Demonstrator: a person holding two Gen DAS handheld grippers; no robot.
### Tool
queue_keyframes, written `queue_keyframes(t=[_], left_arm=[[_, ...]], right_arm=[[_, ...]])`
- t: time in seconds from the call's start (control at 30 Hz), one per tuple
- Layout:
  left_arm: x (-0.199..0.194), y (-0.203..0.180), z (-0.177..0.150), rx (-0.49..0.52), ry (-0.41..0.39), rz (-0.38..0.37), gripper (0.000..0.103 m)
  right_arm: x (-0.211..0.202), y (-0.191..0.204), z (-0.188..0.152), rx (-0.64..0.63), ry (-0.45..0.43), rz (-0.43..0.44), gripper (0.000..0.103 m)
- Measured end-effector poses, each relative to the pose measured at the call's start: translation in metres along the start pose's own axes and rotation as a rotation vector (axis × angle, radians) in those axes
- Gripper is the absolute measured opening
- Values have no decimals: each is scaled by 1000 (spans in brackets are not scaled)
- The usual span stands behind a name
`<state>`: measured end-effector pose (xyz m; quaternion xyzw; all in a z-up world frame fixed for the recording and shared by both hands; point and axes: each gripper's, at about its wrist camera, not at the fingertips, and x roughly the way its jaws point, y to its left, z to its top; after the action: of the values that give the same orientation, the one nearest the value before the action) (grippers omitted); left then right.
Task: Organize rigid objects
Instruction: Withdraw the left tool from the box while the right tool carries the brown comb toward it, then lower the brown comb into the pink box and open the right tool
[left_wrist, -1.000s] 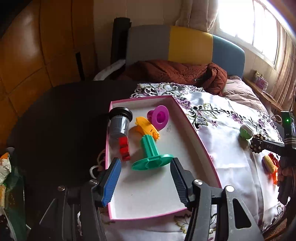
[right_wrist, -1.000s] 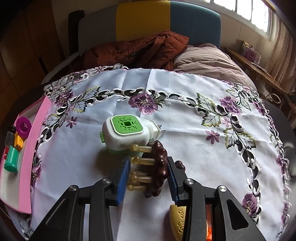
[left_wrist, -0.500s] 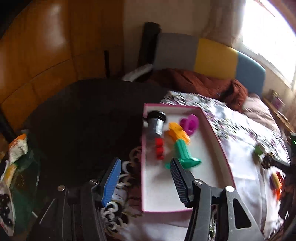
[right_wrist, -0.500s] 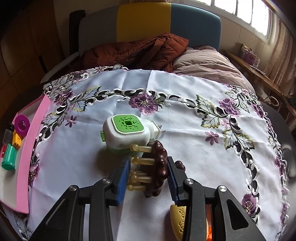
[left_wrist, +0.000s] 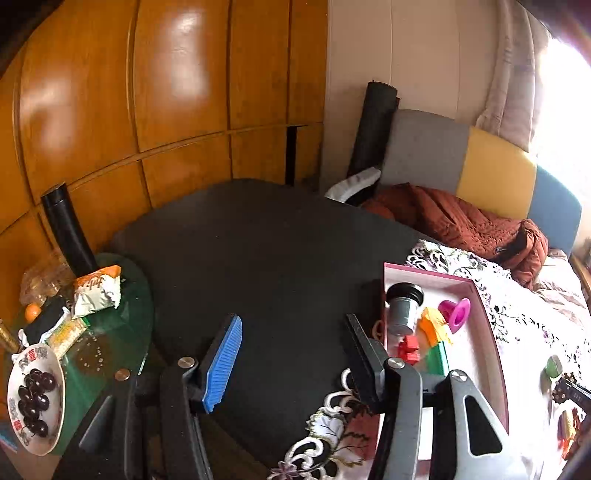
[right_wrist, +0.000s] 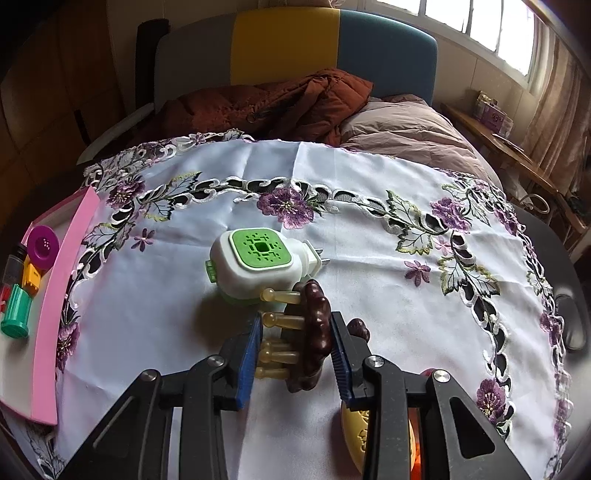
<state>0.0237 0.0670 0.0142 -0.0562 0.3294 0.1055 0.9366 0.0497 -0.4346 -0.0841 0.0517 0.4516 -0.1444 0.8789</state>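
My right gripper (right_wrist: 295, 339) is shut on a dark brown massage comb (right_wrist: 314, 332) with yellowish pegs, held just above the white embroidered tablecloth (right_wrist: 369, 173). A white and green plug-in device (right_wrist: 258, 264) lies just ahead of it. My left gripper (left_wrist: 291, 350) is open and empty, off to the left of the pink tray (left_wrist: 484, 354), over dark floor. The tray holds a grey cup (left_wrist: 404, 314), a magenta spool (left_wrist: 456, 312), a yellow-orange piece (left_wrist: 434, 328), a red block (left_wrist: 409, 349) and a green spool (left_wrist: 437, 360). The tray also shows in the right wrist view (right_wrist: 55, 310).
A yellow object (right_wrist: 360, 432) lies under my right gripper's right finger. A glass side table (left_wrist: 110, 332) at the left holds snack packets and a bowl of grapes (left_wrist: 35, 395). A brown jacket (right_wrist: 266, 107) and a bed lie beyond the table.
My left gripper has swung left and away from the tray, now facing the dark floor and wooden wall. My right gripper has stayed still, holding the comb.
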Motion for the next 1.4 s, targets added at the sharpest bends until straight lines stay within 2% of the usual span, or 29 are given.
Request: queue_keyframes(t=[0.43,0.7,0.97,1.17,1.3,1.4], left_arm=[[1,18,0,-20,-3,9,56],[-1,18,0,-23,-14,8,56],[0,20,0,-20,-12,14,56],[1,22,0,-20,-11,16,56],[3,23,-1,-22,-11,19,56],[4,23,-1,-18,-8,20,56]], right_arm=[[-28,12,-4,7,-42,23,36],[-66,37,8,-20,-130,103,36],[-91,113,20,-143,-183,282,36],[-94,184,22,-259,-169,421,36],[-84,225,23,-324,-140,469,36],[-69,249,25,-365,-103,469,36]])
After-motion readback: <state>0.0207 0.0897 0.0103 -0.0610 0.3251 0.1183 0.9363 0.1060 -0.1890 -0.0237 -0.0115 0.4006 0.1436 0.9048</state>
